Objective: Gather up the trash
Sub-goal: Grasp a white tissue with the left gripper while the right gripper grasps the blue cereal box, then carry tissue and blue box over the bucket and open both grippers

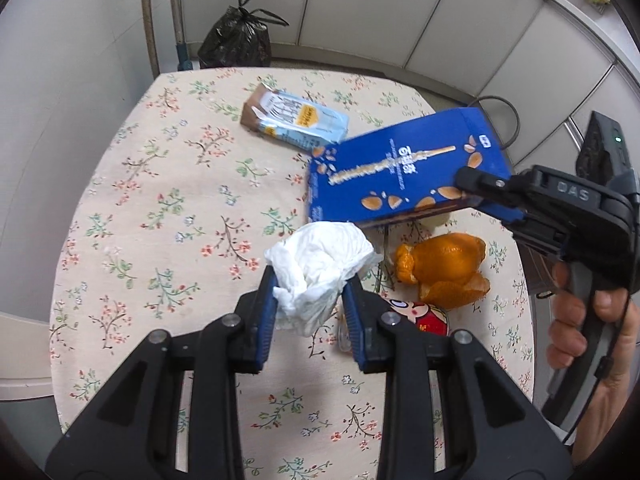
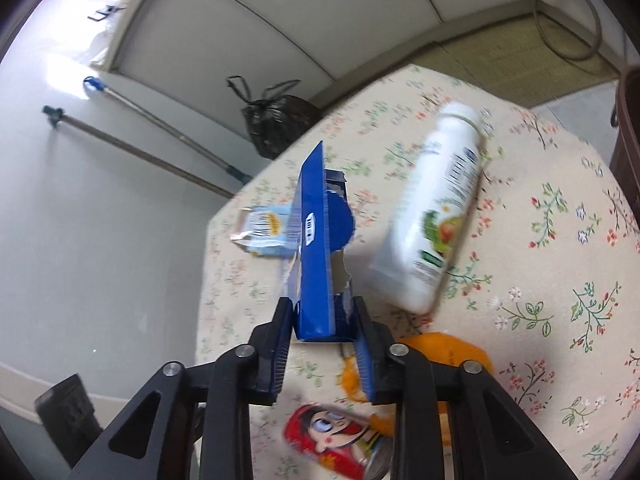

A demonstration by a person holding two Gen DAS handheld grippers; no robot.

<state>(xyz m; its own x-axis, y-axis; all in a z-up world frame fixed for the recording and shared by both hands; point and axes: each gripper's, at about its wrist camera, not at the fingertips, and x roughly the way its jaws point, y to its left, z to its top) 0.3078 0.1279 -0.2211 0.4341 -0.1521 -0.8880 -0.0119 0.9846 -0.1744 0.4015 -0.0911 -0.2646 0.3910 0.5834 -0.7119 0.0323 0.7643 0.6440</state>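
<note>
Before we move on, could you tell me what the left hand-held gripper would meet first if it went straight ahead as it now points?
Probably the blue box held by the right hand-held gripper; it sits just beyond the tissue in the left hand-held gripper, though depth is unclear.

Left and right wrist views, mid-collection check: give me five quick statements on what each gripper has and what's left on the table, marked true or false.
1. The left gripper is shut on the crumpled white tissue. True.
2. The right gripper holds the white plastic bottle. False: it grips the blue snack box; the bottle lies on the floral tablecloth.
3. The orange peel lies on the table. True.
4. The black trash bag sits on the table. False: it is on the floor beyond it.
5. The red cartoon can stands upright. False: it lies on its side.
</note>
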